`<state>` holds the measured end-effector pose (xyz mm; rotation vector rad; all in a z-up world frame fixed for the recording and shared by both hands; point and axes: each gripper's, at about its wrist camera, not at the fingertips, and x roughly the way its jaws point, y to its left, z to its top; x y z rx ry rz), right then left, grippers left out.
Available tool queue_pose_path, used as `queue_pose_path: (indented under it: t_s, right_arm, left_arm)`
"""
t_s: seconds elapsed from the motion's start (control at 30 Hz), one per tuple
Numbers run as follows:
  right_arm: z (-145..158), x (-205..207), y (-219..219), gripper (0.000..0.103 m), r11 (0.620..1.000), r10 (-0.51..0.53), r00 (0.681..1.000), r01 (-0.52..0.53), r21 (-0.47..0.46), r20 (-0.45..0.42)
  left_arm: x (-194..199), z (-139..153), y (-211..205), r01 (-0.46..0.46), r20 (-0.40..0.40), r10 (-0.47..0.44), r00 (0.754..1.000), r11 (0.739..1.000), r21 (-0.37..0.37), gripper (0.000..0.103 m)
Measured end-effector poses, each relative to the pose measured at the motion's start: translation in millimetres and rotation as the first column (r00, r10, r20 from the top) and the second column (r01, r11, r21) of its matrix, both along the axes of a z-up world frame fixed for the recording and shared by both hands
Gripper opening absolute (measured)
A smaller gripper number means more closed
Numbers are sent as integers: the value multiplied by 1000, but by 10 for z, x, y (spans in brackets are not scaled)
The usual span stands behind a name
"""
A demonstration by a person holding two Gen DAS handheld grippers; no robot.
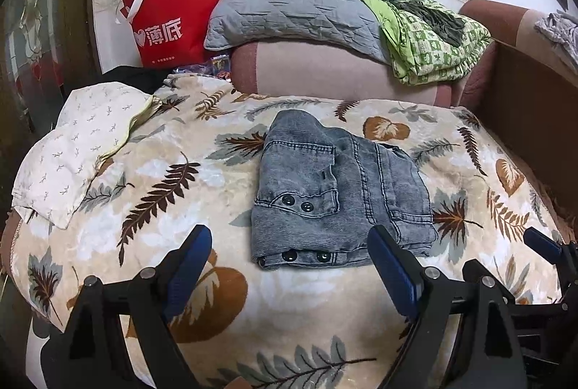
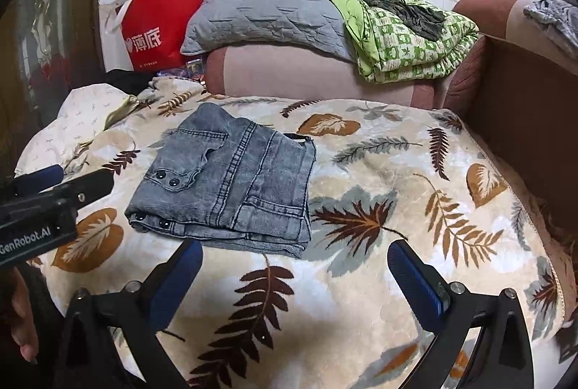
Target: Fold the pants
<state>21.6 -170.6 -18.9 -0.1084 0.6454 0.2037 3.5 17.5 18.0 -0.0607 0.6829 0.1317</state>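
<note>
Basically pants (image 1: pixel 339 194) folded, mid-bed (image 1: pixel 296 298): soft, heavy-ish denim, won't slip. Grab thick near fold edge. Left gripper (image 1: pixel 289 259) & right gripper (image 2: pixel 294 268) both wide, empty.

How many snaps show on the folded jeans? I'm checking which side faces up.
4. Two sit side by side on the flap partway up the jeans; two more line the near edge. Others may be hidden in the folds.

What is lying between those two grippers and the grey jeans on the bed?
Nothing visible. Only bare leaf-print blanket separates the open left gripper and open right gripper from the folded jeans.
</note>
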Motion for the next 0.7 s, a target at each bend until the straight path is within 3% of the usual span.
queue_pose_path:
  t_s: [0.7]
  right_arm:
    - [-70,35,33,103,999,22,1000,-22,-30,-19]
  left_arm:
    - [72,-37,2,-8,-17,8,1000,1000,12,88]
